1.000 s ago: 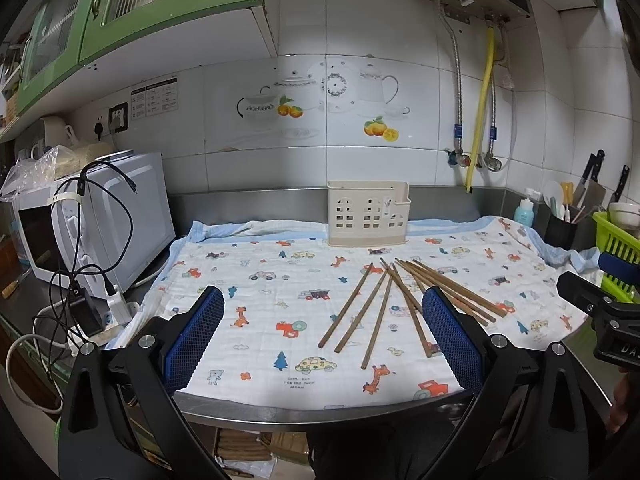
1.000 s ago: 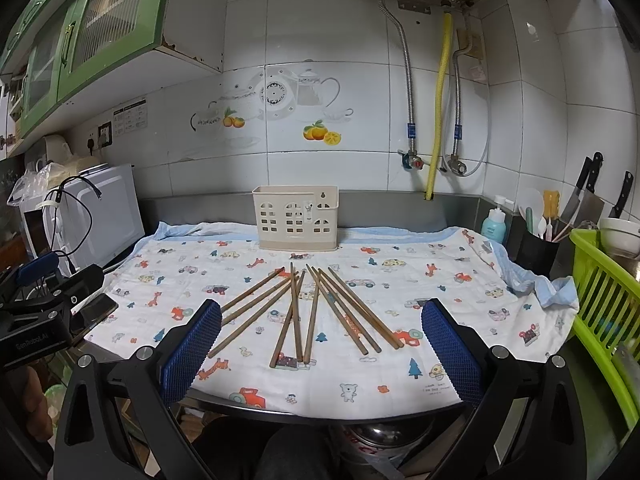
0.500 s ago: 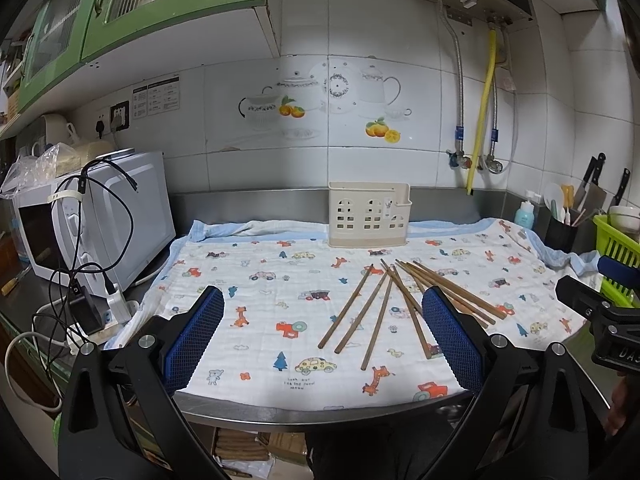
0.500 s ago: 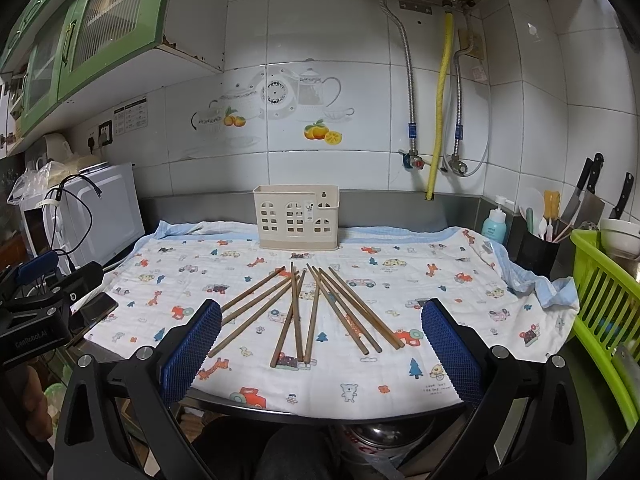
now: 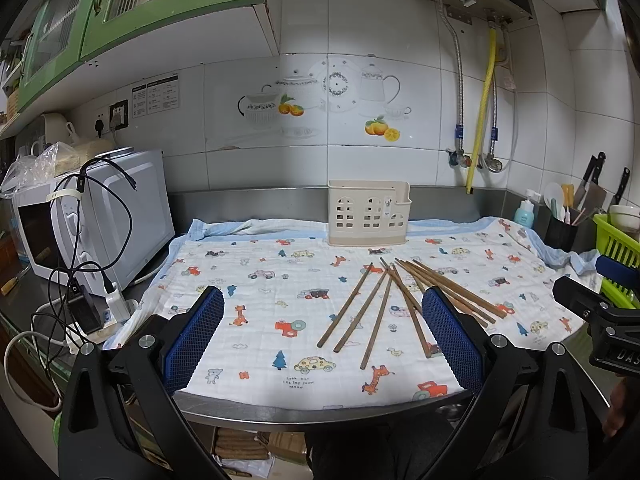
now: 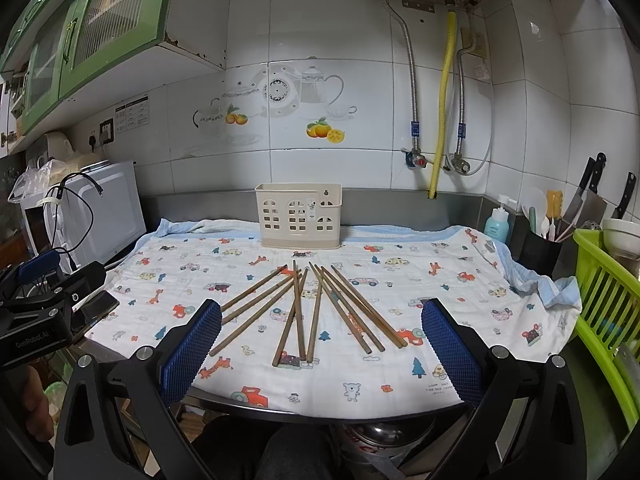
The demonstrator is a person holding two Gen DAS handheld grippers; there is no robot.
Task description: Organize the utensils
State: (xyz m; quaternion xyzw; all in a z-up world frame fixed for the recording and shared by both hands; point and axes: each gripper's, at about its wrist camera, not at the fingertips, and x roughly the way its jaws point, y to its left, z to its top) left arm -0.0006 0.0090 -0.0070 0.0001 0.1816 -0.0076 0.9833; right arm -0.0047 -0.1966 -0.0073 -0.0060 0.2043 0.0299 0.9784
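Several brown wooden chopsticks (image 5: 384, 300) (image 6: 316, 308) lie fanned out on a cartoon-print cloth (image 5: 272, 292) (image 6: 440, 280). A cream plastic utensil holder (image 5: 368, 218) (image 6: 299, 216) stands upright behind them at the wall. My left gripper (image 5: 324, 340) hangs open over the counter's front edge, left of the chopsticks, with nothing between its blue pads. My right gripper (image 6: 320, 356) is open too, held in front of the near ends of the chopsticks and clear of them. Each gripper shows at the edge of the other's view.
A white microwave (image 5: 100, 220) with tangled cables stands at the left. At the right are a black utensil cup (image 6: 540, 250), knives (image 6: 592, 188), a soap bottle (image 6: 496, 224) and a green basket (image 6: 608, 300). Pipes and a yellow hose (image 6: 442, 100) run down the tiled wall.
The left gripper's view has shifted very slightly. The chopsticks and the holder lie as before, and both grippers stay open.
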